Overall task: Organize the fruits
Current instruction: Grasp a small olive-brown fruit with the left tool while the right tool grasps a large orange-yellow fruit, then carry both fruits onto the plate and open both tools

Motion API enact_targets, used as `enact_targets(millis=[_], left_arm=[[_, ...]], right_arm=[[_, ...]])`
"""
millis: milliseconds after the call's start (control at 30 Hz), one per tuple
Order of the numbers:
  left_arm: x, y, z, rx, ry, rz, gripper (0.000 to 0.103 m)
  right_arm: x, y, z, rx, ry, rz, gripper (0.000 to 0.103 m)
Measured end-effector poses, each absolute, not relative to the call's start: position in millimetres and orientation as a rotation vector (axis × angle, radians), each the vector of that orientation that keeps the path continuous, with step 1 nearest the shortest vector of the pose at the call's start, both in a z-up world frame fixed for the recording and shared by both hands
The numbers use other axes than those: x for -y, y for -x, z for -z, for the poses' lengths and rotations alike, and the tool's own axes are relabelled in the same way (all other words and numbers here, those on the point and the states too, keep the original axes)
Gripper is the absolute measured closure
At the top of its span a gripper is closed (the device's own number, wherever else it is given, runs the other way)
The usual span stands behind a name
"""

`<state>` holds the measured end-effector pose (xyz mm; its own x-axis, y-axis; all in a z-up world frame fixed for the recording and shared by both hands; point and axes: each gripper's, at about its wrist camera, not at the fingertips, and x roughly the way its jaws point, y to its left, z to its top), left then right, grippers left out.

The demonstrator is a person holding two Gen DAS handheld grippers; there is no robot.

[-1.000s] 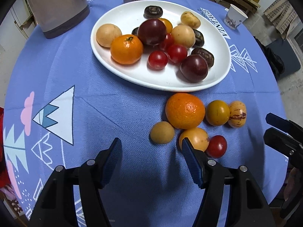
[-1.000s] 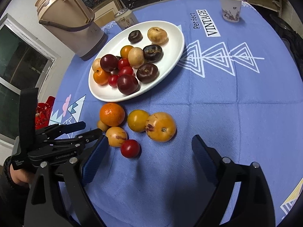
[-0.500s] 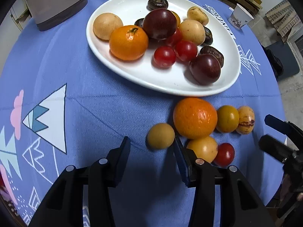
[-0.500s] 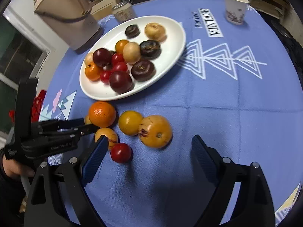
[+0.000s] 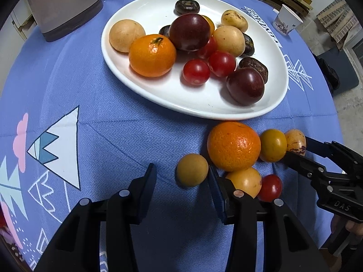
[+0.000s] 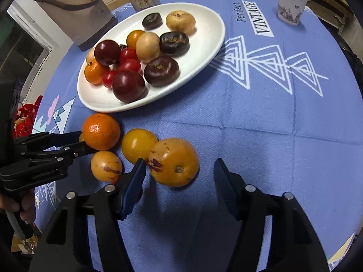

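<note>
Left wrist view: left gripper (image 5: 181, 181), narrower than a second ago, brackets small round tan fruit (image 5: 192, 169), pads not yet pressing. Right gripper (image 6: 178, 176), jaws closing, straddles large speckled orange-yellow fruit (image 6: 174, 162) on blue tablecloth (image 6: 261, 124). Likely next: both lifted to white oval plate (image 5: 158, 93).

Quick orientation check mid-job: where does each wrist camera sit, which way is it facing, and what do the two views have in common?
Left wrist: on the left gripper, looking steeply down; its fingers flank a small tan fruit without pressing it; the right gripper enters at the right edge.
Right wrist: on the right gripper, also angled down; its fingers are closing around a big spotted orange-yellow fruit; a hand shows lower left.
Shared: the white plate, the loose orange, the paper cup.
</note>
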<state>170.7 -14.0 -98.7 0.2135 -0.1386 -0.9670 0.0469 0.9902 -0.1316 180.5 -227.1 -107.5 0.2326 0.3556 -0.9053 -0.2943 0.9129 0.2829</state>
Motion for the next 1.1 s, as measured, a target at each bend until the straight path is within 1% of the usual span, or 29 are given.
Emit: enact_targets(millis=[67,133,167,200,267,300,533,933,1100], left_arm=[[13.8,-170.4,98.7,-1.349,0.080,0.128,0.057],[13.3,-169.3,98.5,-1.345,0.078,0.127,0.058],[11.5,-167.3,97.8,-1.344,0.077,0.124,0.061],[9.5,-167.4,97.3,-1.345,0.083,0.119,0.068],[4.4,-166.5,95.8,-1.352,0.119,0.133,0.075],[2.9,-166.1,95.2,-1.355,0.127,0.135,0.076],[-1.2,-160.1,87.5,-1.340,0.127,0.120,0.076],[-5.6,-150.9,38.7,-1.242,0.112,0.123,0.076],[-2.3,-162.6,22.2,-1.208,0.103,0.122,0.076]], right_arm=[[221.8,-181.5,113.4,-1.283,-0.041,-0.475,0.057],[217.9,-180.8,113.4,-1.266,-0.015,-0.474,0.059],[218.5,-181.1,112.8,-1.266,-0.024,-0.472,0.059],[220.9,-180.8,112.0,-1.263,-0.049,-0.476,0.059],[224.5,-179.3,109.7,-1.259,-0.067,-0.475,0.059],[227.5,-178.7,107.6,-1.255,-0.079,-0.472,0.059],[239.6,-176.0,87.6,-1.222,-0.125,-0.476,0.059],[245.2,-174.0,56.7,-1.161,-0.149,-0.490,0.059],[244.6,-185.0,39.2,-1.118,-0.157,-0.503,0.059]])
